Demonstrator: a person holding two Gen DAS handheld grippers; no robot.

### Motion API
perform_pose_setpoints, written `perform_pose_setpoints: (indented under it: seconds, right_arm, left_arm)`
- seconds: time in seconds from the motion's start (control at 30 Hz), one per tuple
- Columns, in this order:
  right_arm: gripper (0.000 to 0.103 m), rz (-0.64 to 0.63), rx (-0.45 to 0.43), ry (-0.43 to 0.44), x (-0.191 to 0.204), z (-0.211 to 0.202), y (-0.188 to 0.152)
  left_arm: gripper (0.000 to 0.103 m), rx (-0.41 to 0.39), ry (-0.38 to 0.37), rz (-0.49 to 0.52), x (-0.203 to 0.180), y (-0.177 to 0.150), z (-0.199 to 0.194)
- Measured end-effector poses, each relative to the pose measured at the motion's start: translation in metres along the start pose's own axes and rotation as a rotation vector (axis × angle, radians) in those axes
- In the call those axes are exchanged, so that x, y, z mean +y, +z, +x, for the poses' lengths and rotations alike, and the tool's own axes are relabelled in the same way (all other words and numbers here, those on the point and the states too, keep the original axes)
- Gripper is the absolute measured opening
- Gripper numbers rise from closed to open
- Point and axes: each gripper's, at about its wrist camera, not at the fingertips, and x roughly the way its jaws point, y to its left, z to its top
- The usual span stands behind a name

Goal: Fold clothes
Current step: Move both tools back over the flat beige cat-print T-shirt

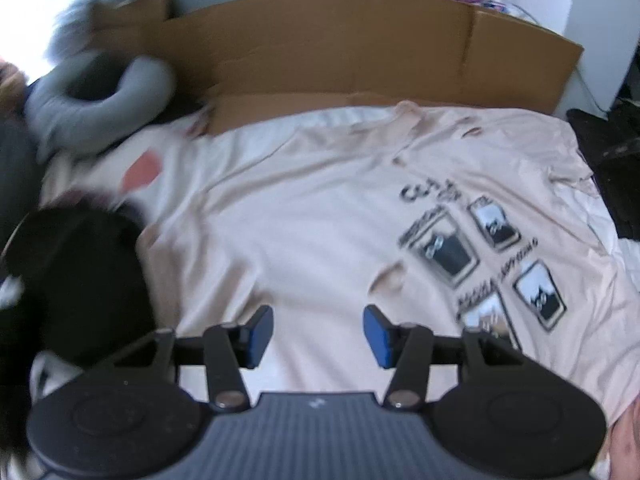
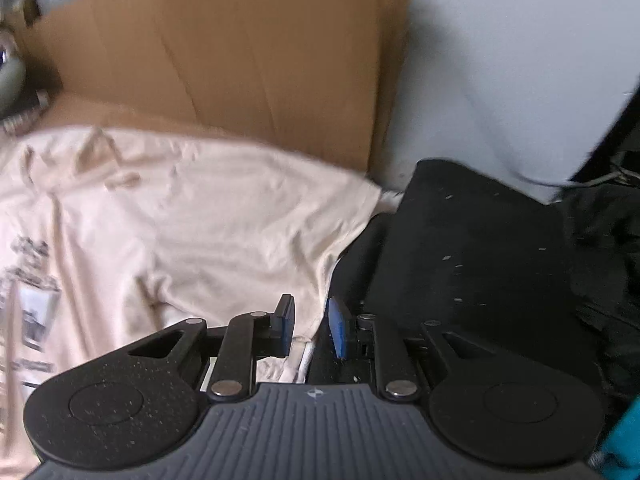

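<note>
A pale peach T-shirt [image 1: 312,216] lies spread flat on a white sheet [image 1: 280,132], its black-and-white print [image 1: 480,248] toward the right. My left gripper [image 1: 318,332] hovers over the plain left half of the shirt, open, with nothing between its blue pads. In the right wrist view the shirt's sleeve side [image 2: 208,220] ends at a dark surface. My right gripper [image 2: 310,324] stands at that edge with a narrow gap. The shirt's hem lies in the gap, and the pads do not visibly press on it.
Brown cardboard [image 1: 340,48] stands behind the bed, also cardboard [image 2: 240,60]. A black garment [image 1: 80,280] and a grey garment [image 1: 100,100] lie left of the shirt. A black cloth-covered surface [image 2: 460,260] adjoins the shirt's right edge. A teal object [image 2: 624,432] sits low right.
</note>
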Motion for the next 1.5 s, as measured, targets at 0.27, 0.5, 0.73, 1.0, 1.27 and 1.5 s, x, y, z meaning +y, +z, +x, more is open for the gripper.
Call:
perform_pose_setpoints:
  seconds: [0.27, 0.5, 0.73, 1.0, 1.27, 1.5]
  right_arm:
    - [0.026, -0.041, -0.058, 0.053, -0.016, -0.087, 0.017]
    - [0.026, -0.126, -0.084, 0.062, -0.021, -0.162, 0.030]
    - [0.033, -0.135, -0.150, 0.092, -0.036, -0.240, 0.057]
    - [0.034, -0.204, -0.163, 0.138, -0.059, -0.289, 0.069]
    - [0.034, -0.257, -0.098, 0.164, -0.047, -0.258, -0.004]
    - [0.034, -0.188, -0.051, 0.200, -0.030, -0.207, -0.086]
  left_arm:
    - [0.045, -0.006, 0.044, -0.179, -0.010, -0.077, -0.049]
    - [0.043, -0.012, 0.047, -0.260, -0.018, -0.117, -0.085]
    - [0.043, 0.012, 0.067, -0.331, -0.018, -0.136, -0.119]
    - [0.043, 0.020, 0.109, -0.351, -0.022, -0.144, -0.148]
    - [0.034, -0.026, 0.104, -0.370, -0.030, -0.163, -0.138]
    - [0.025, -0.087, 0.096, -0.393, -0.039, -0.193, -0.099]
